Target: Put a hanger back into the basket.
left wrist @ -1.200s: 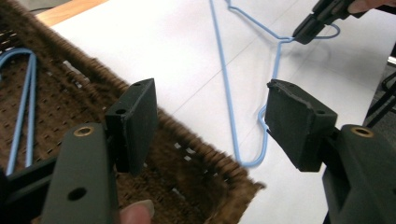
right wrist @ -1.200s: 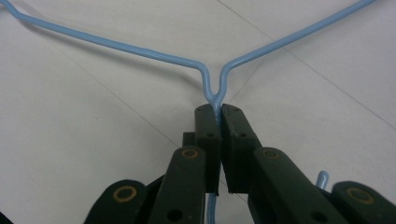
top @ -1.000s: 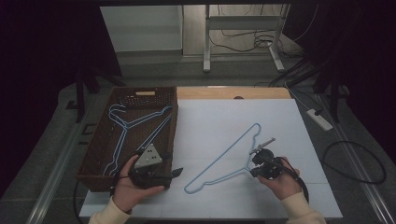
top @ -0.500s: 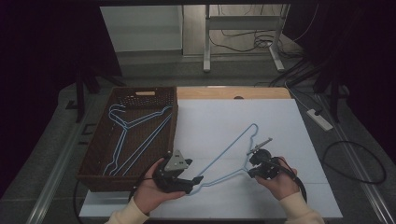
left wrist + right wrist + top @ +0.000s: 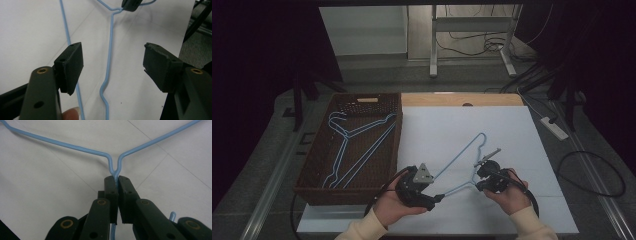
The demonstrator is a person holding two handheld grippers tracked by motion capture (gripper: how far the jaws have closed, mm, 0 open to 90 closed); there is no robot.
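Note:
A light blue wire hanger (image 5: 457,155) lies flat on the white sheet (image 5: 452,125). My right gripper (image 5: 478,179) is shut on its neck, where the two shoulder wires meet; in the right gripper view the pads (image 5: 116,180) pinch the twisted neck of the hanger (image 5: 75,147). My left gripper (image 5: 437,197) is at the hanger's near left end with its jaws wide open. In the left gripper view one hanger wire (image 5: 110,45) runs between the open jaws (image 5: 113,53), untouched, and a second wire passes by the left pad. The right gripper's tip (image 5: 131,4) shows at the top.
A brown wicker basket (image 5: 312,175) stands left of the sheet and holds several blue hangers (image 5: 357,145). A wooden strip (image 5: 447,99) borders the sheet's far edge. A power strip (image 5: 554,127) and cables lie on the floor to the right.
My left gripper has moved right from the basket's near corner to the hanger's near left end, and its open jaws now straddle a wire. The right gripper has kept still on the neck.

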